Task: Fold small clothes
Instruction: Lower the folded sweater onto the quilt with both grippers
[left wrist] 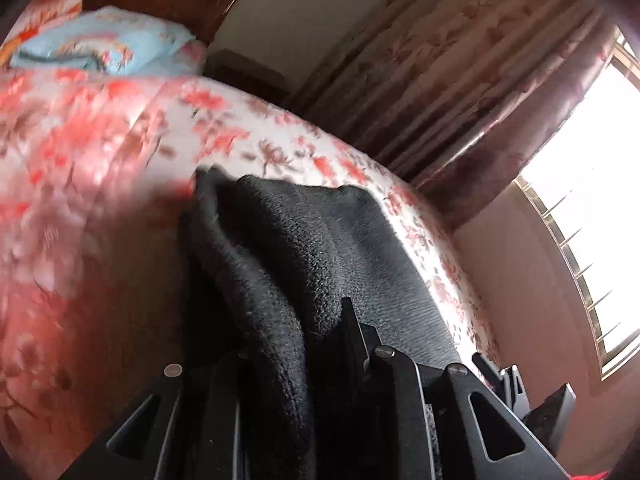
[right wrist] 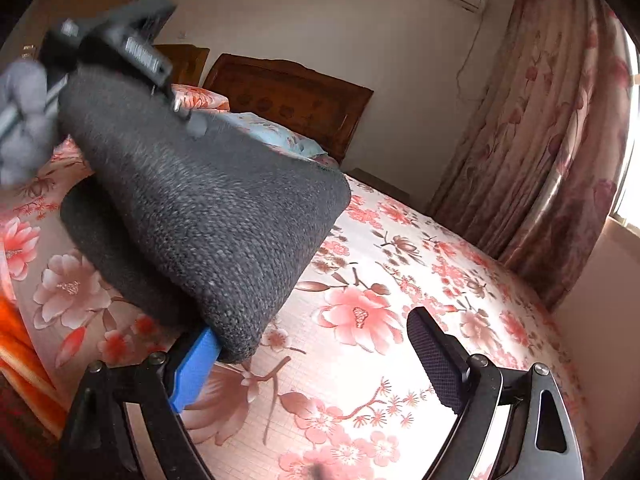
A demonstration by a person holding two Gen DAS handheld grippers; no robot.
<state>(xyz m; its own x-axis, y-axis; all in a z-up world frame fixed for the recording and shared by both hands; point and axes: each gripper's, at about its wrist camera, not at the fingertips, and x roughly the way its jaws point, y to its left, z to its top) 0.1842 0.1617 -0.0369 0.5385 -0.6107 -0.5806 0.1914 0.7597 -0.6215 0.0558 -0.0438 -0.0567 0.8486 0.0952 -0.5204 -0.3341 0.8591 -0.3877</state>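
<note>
Right wrist view: the right gripper (right wrist: pixel 320 356) is spread wide, empty; the dark grey knitted garment (right wrist: pixel 208 216) hangs at ten o'clock, pinched by the left gripper (right wrist: pixel 188 120), above the floral-sheeted bed (right wrist: pixel 400 280), open toward three o'clock.

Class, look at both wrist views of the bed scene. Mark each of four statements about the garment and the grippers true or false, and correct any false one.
1. The garment is dark knit fabric. True.
2. The left gripper is clamped on the garment. True.
3. The right gripper is shut on the garment. False: its jaws stand wide apart, and the cloth only meets the blue finger.
4. The bedspread is plain white. False: it has a pink flower print.
</note>
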